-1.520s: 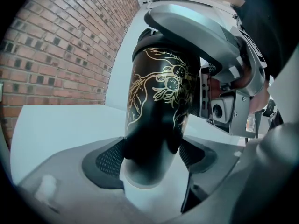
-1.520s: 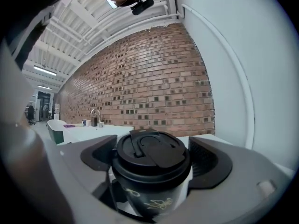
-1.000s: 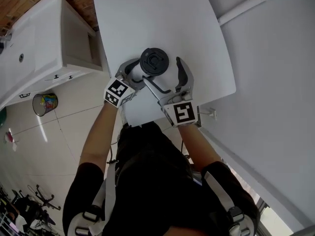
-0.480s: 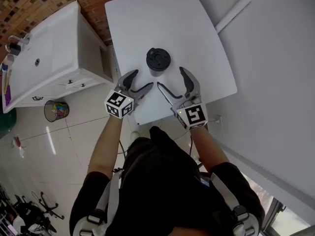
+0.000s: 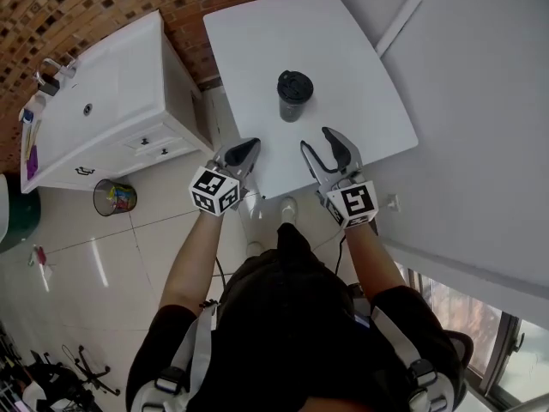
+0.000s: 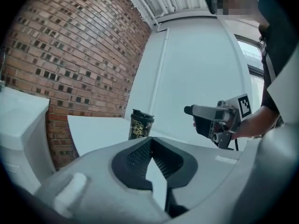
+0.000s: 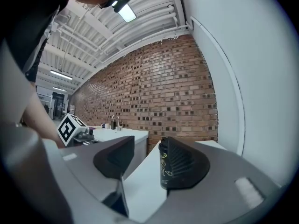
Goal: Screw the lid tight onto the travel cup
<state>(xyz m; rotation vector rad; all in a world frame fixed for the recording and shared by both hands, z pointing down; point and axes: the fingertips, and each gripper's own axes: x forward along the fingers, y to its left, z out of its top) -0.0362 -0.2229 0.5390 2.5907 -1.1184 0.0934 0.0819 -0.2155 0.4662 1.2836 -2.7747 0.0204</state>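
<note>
**Near edge.** The left tongs sit over the near edge of the surface. Their jaws are pressed together with nothing between them. We read this as an idle hold, since no grip is wanted here.

The right tongs hang just beside them at the same edge. Their jaws are partly apart and closing, also on nothing. In the right gripper view the cup only shows behind one jaw, well beyond it. Both tongs point toward the cup but stand well apart from it.

**Middle of the surface.** The cup stands upright, dark, with a pale pattern on its wall. The lid sits level on its mouth, and the left gripper view shows no gap under it. Nothing touches the cup or the lid.

We judge that the lid is on. We also judge that the cup stands clear of the edges so that it needs no steadying from either tongs. Whether the thread is fully tight cannot be confirmed by sight. A test turn, with one tongs bracing the body, would settle it.

**Far side.** A white cabinet with a sink stands to the left of the surface. A brick wall runs behind both. Neither bears on the task.
</note>
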